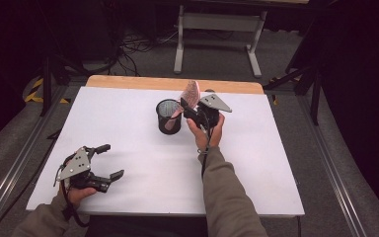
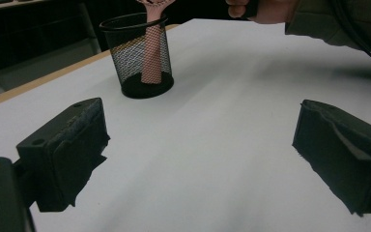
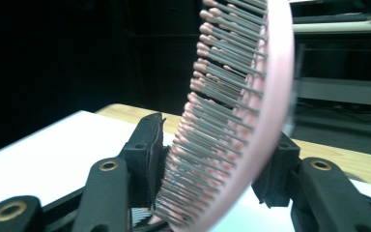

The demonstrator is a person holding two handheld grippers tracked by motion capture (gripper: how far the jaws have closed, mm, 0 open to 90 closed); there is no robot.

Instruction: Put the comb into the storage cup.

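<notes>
A pink hairbrush stands tilted with its handle down inside a black mesh cup at the table's far middle. My right gripper is at the brush head, just right of the cup. In the right gripper view the bristled head lies between the two pads, which stand close beside it without clearly pressing it. My left gripper rests low at the near left of the table, jaws wide apart with bare table between them, far from the cup.
The white tabletop has a wooden strip along its far edge. Beyond it, on the floor, stand a grey metal frame and cables. Metal rails run along both sides of the table.
</notes>
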